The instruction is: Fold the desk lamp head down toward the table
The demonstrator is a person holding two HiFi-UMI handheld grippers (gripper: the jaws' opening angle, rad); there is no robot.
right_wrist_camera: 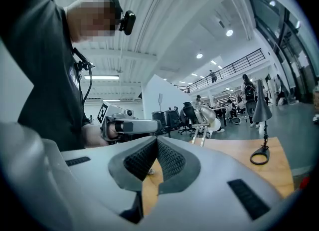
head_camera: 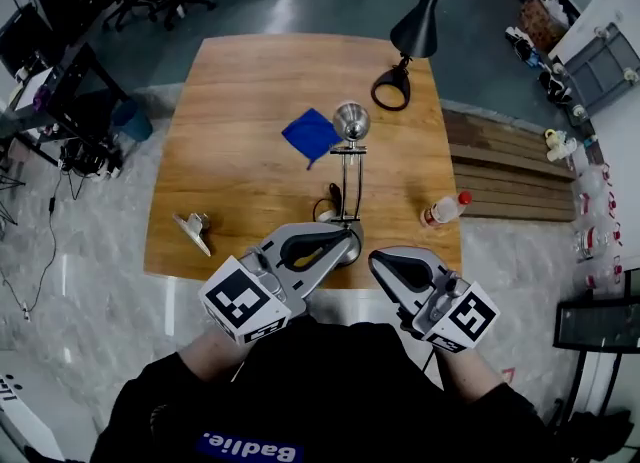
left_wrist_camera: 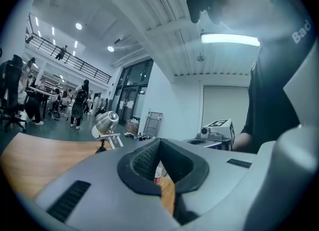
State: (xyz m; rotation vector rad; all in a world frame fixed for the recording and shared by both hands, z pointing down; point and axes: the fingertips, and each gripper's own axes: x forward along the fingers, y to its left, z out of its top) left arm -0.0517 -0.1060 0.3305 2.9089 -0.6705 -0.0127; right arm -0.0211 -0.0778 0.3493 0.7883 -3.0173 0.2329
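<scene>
A silver desk lamp stands near the front middle of the wooden table [head_camera: 240, 81]. Its round head [head_camera: 351, 121] sits atop an upright arm [head_camera: 348, 183]. My left gripper [head_camera: 350, 241] is shut and empty, its tip right beside the lamp's foot, which it hides. My right gripper [head_camera: 380, 263] is also shut and empty, just right of the left one at the table's front edge. In the left gripper view [left_wrist_camera: 159, 147] the lamp head [left_wrist_camera: 106, 122] shows to the left. From the right gripper view [right_wrist_camera: 157, 141] the lamp head [right_wrist_camera: 208, 116] appears ahead to the right.
A black lamp [head_camera: 418, 26] with a ring base [head_camera: 391, 88] stands at the back right. A blue cloth [head_camera: 310, 134] lies mid-table, a red-capped bottle [head_camera: 445, 209] near the right edge, a small metal piece [head_camera: 193, 228] front left. Wooden boards [head_camera: 510, 176] lie right of the table.
</scene>
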